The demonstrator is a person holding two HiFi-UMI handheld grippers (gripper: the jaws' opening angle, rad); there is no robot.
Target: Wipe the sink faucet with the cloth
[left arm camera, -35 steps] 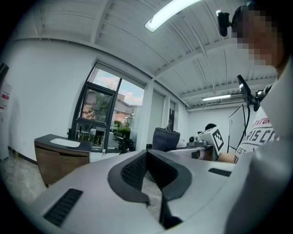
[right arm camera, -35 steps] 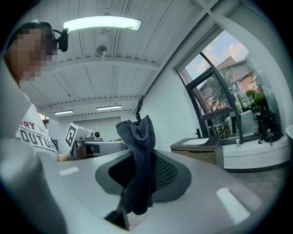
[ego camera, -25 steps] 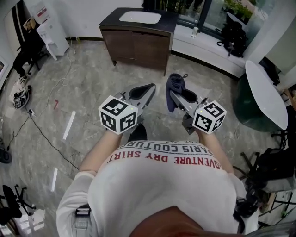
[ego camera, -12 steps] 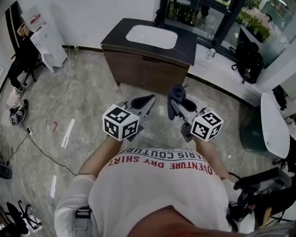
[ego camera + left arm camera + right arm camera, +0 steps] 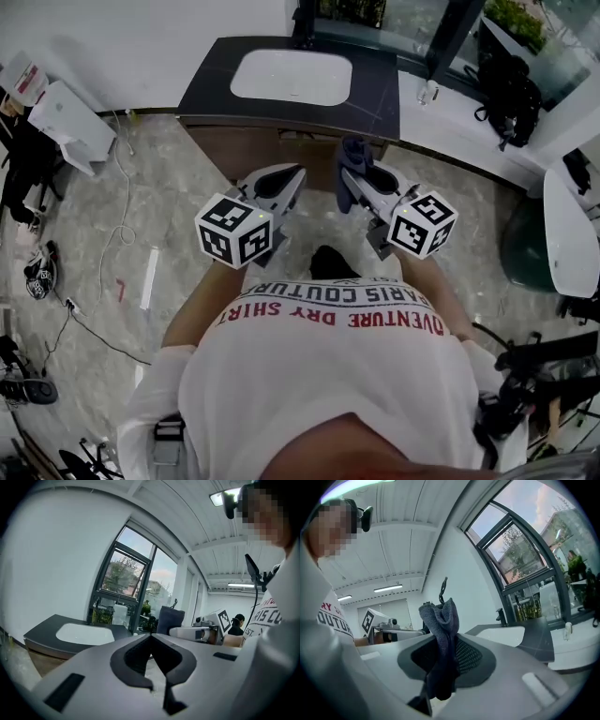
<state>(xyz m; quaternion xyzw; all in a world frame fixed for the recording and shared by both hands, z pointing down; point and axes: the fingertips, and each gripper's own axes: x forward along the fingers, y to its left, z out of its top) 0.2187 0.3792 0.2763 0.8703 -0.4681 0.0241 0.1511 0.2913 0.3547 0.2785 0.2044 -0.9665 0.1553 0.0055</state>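
Observation:
A dark blue cloth (image 5: 351, 178) (image 5: 440, 639) hangs bunched between the jaws of my right gripper (image 5: 349, 171) (image 5: 440, 637), which is shut on it. My left gripper (image 5: 287, 178) (image 5: 151, 637) is held level beside it, shut with nothing in it. Just ahead stands a dark wooden vanity (image 5: 281, 141) with a white sink (image 5: 291, 75) (image 5: 84, 633) set in its black top. The dark faucet (image 5: 501, 616) stands at the basin's far edge, small and partly hidden. Both grippers are short of the vanity's front, apart from sink and faucet.
A white window ledge (image 5: 469, 117) right of the vanity carries a small bottle (image 5: 429, 91) and a black backpack (image 5: 506, 66). A round white table (image 5: 567, 234) is at the right. Cables (image 5: 117, 225) and a white appliance (image 5: 66, 117) lie on the floor at the left.
The vanity and sink have come much closer in the head view as the person walked toward them. Both grippers kept their pose, the cloth still held in the right one.

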